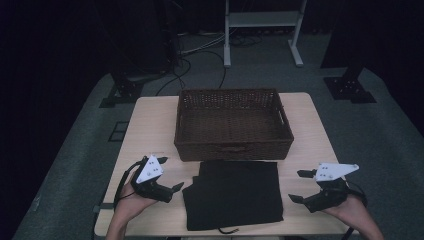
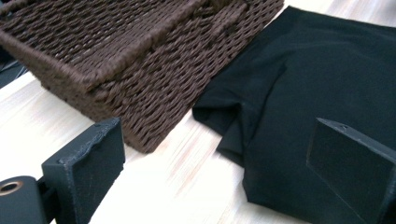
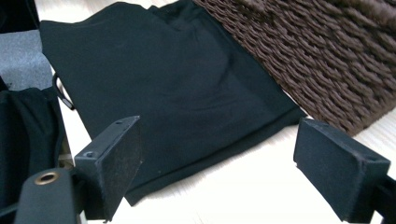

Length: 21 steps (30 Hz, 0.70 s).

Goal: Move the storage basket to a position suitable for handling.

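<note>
A folded black garment [image 1: 234, 194] lies flat at the table's front edge, touching the front wall of a brown wicker basket [image 1: 232, 147]. My left gripper [image 1: 170, 175] hovers just left of the cloth, open, jaws empty. In the left gripper view the black garment [image 2: 322, 88] and the basket's corner [image 2: 140, 84] lie ahead of its spread fingers [image 2: 88, 163]. My right gripper [image 1: 300, 186] stands open just right of the cloth. In the right gripper view the garment [image 3: 177, 88] lies between and beyond its fingers [image 3: 116, 158], with the wicker basket [image 3: 327, 51] at upper right.
The light wooden table [image 1: 150, 125] has bare strips left and right of the basket. A thin black cord [image 1: 227, 230] pokes out under the cloth's front edge. Beyond the table are cables on the grey floor and a white stand [image 1: 262, 20].
</note>
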Tool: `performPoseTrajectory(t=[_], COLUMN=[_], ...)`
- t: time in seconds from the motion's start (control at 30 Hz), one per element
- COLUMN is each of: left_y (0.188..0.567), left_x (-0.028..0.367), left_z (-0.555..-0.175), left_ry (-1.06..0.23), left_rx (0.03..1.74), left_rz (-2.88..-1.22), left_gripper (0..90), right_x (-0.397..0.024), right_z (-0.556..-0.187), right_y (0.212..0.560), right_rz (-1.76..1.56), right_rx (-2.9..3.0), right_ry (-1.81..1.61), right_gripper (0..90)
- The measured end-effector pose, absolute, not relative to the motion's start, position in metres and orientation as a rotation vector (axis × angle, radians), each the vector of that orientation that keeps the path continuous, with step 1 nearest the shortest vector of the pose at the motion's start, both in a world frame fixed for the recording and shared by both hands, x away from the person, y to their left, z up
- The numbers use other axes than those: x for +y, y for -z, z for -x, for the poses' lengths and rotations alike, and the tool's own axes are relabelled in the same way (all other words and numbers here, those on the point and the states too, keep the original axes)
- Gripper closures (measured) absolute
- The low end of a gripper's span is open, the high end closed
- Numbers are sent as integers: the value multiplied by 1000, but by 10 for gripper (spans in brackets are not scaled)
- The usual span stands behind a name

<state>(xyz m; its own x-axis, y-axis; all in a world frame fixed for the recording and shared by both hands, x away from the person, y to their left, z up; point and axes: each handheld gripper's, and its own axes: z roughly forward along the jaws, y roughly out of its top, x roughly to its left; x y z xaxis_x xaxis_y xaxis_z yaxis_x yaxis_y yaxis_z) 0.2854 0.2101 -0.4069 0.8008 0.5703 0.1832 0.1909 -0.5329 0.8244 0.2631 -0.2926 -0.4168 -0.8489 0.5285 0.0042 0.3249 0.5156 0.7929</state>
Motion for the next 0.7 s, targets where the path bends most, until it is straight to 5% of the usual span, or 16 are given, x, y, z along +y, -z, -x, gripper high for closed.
performPoseTrajectory(t=[0.7], left_y=[390], left_x=[175], left_z=[-284], left_ry=[-497], left_rx=[424], left_rz=[-2206], left_gripper=[35], right_x=[-264], right_z=[-272], right_y=[400], right_rz=[-605], right_rx=[2592], right_ry=[-1206], right_gripper=[145])
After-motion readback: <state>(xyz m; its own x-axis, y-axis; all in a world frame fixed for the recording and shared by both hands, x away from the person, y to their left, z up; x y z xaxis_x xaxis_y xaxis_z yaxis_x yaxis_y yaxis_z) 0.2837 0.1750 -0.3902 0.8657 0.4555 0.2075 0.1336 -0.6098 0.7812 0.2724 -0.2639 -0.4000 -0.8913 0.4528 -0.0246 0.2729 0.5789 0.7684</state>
